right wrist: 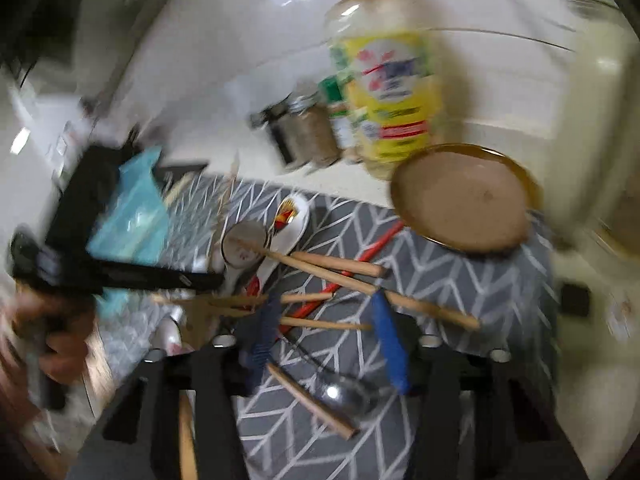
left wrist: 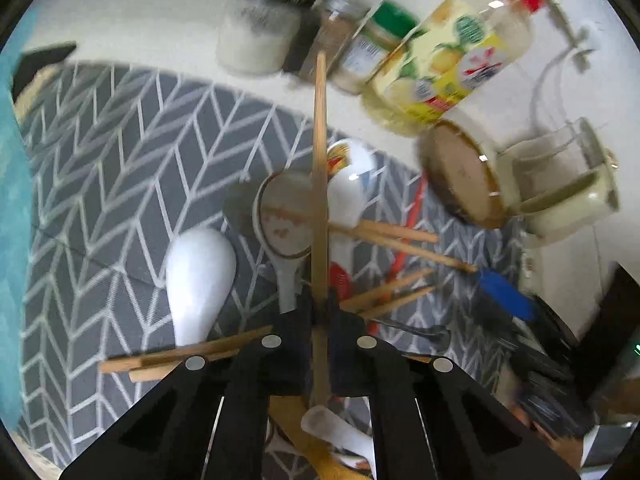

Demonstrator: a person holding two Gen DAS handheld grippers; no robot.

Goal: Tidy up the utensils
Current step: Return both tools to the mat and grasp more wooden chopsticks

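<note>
Sorting step in hand, by the look of it: pulling chopsticks out of the jumble on the mat [left wrist: 100, 168]. Left gripper [left wrist: 320, 312] clenched on one chopstick [left wrist: 320, 140], stick running up between the jaws toward the jars. Right gripper [right wrist: 324, 356] part open over a blue handle [right wrist: 390, 348] and a metal spoon [right wrist: 344, 396]; jaws apparently gripping nothing, though blur hides the pads. Other chopsticks crossed beside the white spoons [left wrist: 200, 276]. Next, likely: lifting the held stick clear without dragging its neighbours, then carrying it to the holder.
</note>
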